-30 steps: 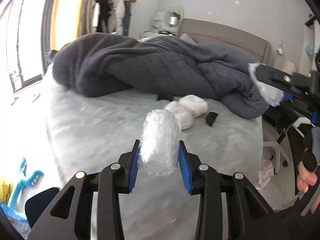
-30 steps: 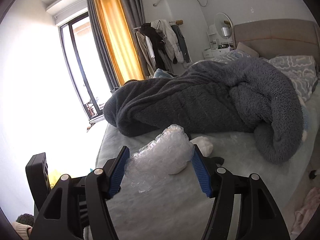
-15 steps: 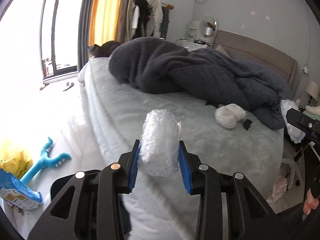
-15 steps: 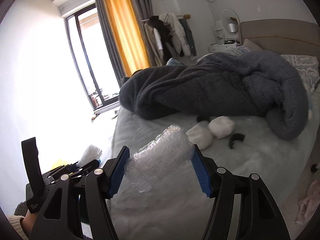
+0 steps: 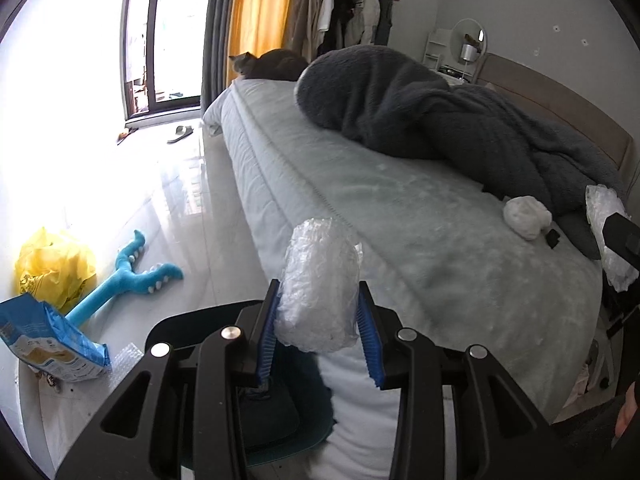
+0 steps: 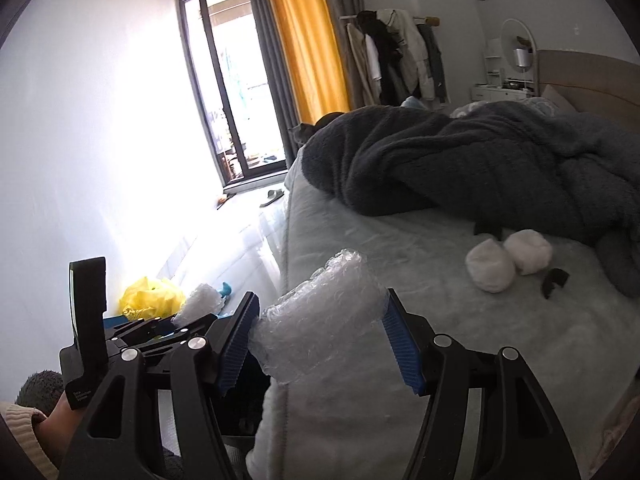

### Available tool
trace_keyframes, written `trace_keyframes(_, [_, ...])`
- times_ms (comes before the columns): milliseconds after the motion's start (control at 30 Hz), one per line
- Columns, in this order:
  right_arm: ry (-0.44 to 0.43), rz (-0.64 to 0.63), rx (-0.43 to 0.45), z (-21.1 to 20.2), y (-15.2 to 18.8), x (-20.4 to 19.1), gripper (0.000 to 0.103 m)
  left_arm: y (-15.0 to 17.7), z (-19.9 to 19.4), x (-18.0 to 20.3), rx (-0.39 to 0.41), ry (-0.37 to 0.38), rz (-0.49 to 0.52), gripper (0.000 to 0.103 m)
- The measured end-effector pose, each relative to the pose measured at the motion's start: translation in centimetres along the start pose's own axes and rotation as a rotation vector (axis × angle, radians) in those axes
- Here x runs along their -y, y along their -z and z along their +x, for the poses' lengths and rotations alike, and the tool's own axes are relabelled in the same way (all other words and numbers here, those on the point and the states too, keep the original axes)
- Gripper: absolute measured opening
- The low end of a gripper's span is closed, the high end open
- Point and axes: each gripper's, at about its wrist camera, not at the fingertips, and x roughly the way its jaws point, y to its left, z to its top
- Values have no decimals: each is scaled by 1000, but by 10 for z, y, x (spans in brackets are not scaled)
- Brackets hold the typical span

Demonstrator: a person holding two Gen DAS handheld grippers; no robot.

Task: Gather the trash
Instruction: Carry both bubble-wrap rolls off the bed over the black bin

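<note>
Both pairs of jaws are closed on trash. The left gripper (image 5: 320, 332) clamps a roll of bubble wrap (image 5: 320, 284) between its blue pads (image 5: 267, 338); the roll stands upright, its lower half pinched between the pads and its rounded top rising above the fingertips. The right gripper (image 6: 320, 344) holds a second, bulkier wad of bubble wrap (image 6: 320, 316), which lies tilted between the pads, its upper end leaning toward the right pad and its lower end bulging out past the left one. The jaws on this side stand wider apart than the left pair, since the wad fills the gap.

From the right wrist view, the left gripper (image 6: 192, 322) shows low on the left with its roll (image 6: 202, 298) sticking up. From the left wrist view, the right gripper's tip (image 5: 620, 236) and its wad (image 5: 604, 236) appear at the far right edge.

Beyond the grippers lies a bed (image 5: 380, 208) with a pale cover. On it rest two white fluffy balls (image 6: 506, 262), touching each other, with a small black piece (image 6: 554, 278) just beside them, and a heaped dark grey blanket (image 6: 480, 160) behind. A grey cat (image 5: 272, 66) sits at the far corner of the bed.

On the floor to the left sit a crumpled yellow bag (image 5: 54, 262), a blue plush toy (image 5: 128, 274) beside it and a blue packet (image 5: 48, 346) nearer the camera. What the bag and the packet hold cannot be told.
</note>
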Motion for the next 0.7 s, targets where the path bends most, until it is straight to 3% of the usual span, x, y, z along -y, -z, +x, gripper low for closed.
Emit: trace_keyframes(700, [-102,-113,-152,88,14,-81,64,35,37,-93,-186,-70,-135,39])
